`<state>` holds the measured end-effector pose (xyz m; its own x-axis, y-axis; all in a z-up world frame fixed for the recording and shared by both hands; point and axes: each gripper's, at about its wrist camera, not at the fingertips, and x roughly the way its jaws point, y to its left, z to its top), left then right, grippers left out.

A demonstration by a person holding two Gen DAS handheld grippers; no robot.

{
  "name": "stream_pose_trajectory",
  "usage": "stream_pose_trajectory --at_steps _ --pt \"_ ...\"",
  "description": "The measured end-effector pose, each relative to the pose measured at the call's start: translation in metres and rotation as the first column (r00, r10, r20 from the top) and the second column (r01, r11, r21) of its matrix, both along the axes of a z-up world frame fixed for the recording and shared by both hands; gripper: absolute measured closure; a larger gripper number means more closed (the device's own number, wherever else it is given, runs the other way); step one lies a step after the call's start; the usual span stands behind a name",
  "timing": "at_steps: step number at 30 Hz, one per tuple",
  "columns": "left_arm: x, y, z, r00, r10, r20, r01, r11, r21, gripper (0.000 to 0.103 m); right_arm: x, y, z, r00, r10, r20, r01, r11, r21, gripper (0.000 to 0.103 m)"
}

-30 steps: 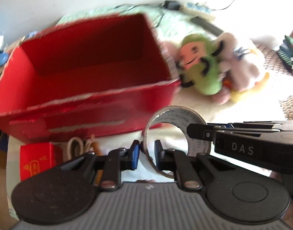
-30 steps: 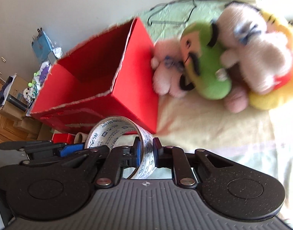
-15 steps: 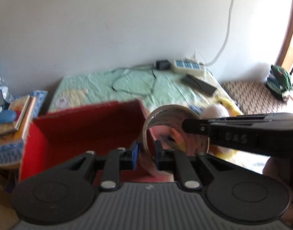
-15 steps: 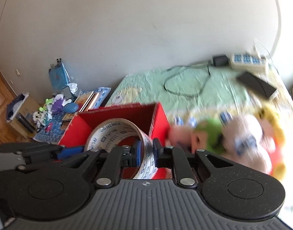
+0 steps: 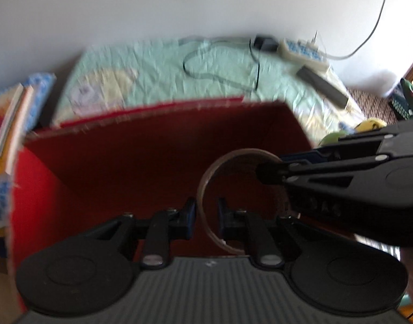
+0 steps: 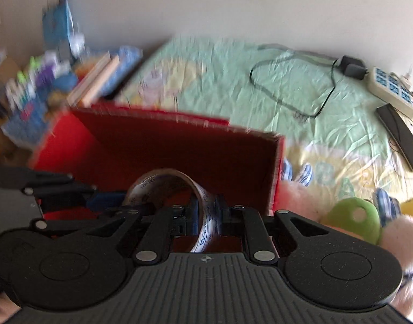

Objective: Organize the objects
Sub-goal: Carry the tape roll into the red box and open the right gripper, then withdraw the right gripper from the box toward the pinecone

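We see a ring-shaped roll of clear tape point(image 5: 230, 202) with blue printing on its band, held over the open top of a red cardboard box point(image 5: 125, 167) whose cut rim is rough and pale. The left gripper point(image 5: 205, 216), matte black plastic with blue pads, has its two fingers pressed together on the band at the roll's 7 o'clock edge in the left wrist view. The right gripper point(image 6: 208, 212) pinches the same roll across its band; in the left wrist view it enters from 3 o'clock, lying nearly level, with its tips at the roll's 2 o'clock edge. In the right wrist view the left gripper reaches in from 9 o'clock. The roll hangs inside the outline of the box mouth, and we cannot tell how far above the floor of the box it sits. The box stands on a crinkled pale green bed sheet point(image 6: 233, 81) with faded yellow print. At 4 o'clock of the box in the right wrist view lie soft plush toys point(image 6: 352, 221), green, pink and yellow, partly cut off by the gripper body and the frame edge. At 1 o'clock a looped dark cable point(image 6: 292, 86) leads to a cream power strip point(image 6: 392, 91). Both views are smeared with motion blur, worst over the pile of books point(image 6: 98, 81) at 10 o'clock.
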<state>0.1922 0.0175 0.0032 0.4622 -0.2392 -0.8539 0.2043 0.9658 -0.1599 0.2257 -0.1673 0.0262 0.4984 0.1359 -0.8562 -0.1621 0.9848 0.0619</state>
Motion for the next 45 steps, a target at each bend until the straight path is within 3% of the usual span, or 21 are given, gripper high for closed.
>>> stream_pose_trajectory --at_steps 5,8,9,10,11,13,16,20,23,27,30,36,40,45 --pt "0.016 -0.001 -0.026 0.997 -0.032 -0.067 0.034 0.999 0.014 0.091 0.014 0.018 -0.02 0.999 0.035 -0.038 -0.04 0.987 -0.157 0.089" --pt "0.021 -0.003 -0.03 0.995 -0.044 -0.094 0.045 0.999 0.004 0.091 0.017 0.018 -0.027 0.999 0.032 -0.038 -0.038 0.983 -0.182 0.087" --pt "0.021 -0.002 -0.028 0.995 -0.048 -0.093 0.048 0.999 -0.004 0.089 0.019 0.018 -0.026 0.999 0.027 -0.034 -0.033 0.983 -0.182 0.083" --pt "0.019 0.0 -0.026 0.996 -0.047 -0.081 0.047 0.999 -0.003 0.077 0.02 0.017 -0.024 0.999 0.024 -0.029 -0.028 0.983 -0.182 0.08" --pt "0.018 0.0 -0.024 0.997 -0.046 -0.068 0.047 0.999 0.006 0.072 0.02 0.015 -0.021 1.0 0.015 -0.019 -0.018 0.983 -0.185 0.079" --pt "0.015 0.002 -0.021 0.997 -0.049 -0.054 0.05 0.999 0.009 0.07 0.019 0.01 -0.013 1.0 -0.005 0.014 0.008 0.983 -0.185 0.076" --pt "0.009 0.007 -0.018 0.998 -0.057 -0.025 0.057 0.998 0.027 0.07 0.014 -0.006 0.004 0.998 -0.051 0.046 0.055 0.993 -0.101 0.075" --pt "0.002 0.022 -0.015 0.999 -0.037 0.017 0.036 0.997 0.071 0.07 0.002 -0.016 0.013 0.997 -0.075 -0.014 0.075 0.997 0.016 0.075" --pt "0.003 0.034 -0.016 0.999 -0.016 0.038 0.011 0.991 0.13 0.07 -0.011 -0.008 0.009 0.996 -0.031 -0.078 0.038 0.996 0.082 0.075" --pt "0.001 0.044 -0.02 1.0 0.017 0.014 -0.019 0.991 0.136 0.071 -0.013 0.015 -0.012 0.987 0.019 -0.163 -0.002 0.994 0.106 0.075" --pt "0.0 0.039 -0.022 0.999 0.02 0.033 -0.025 0.985 0.173 0.067 -0.007 0.023 -0.031 0.984 -0.011 -0.177 0.025 0.997 0.078 0.075" --pt "0.002 0.039 -0.025 0.999 0.016 0.027 -0.021 0.982 0.187 0.066 0.001 0.013 -0.042 0.98 -0.12 -0.161 0.142 0.981 0.131 0.083" --pt "0.003 0.031 -0.026 0.999 -0.005 0.053 -0.006 0.978 0.211 0.066 -0.01 0.02 -0.039 0.981 -0.146 -0.126 0.157 0.984 0.086 0.08" --pt "-0.002 0.027 -0.023 0.995 -0.032 0.094 0.01 0.975 0.222 0.066 -0.038 0.005 -0.021 0.98 -0.194 -0.033 0.197 0.96 0.198 0.081"
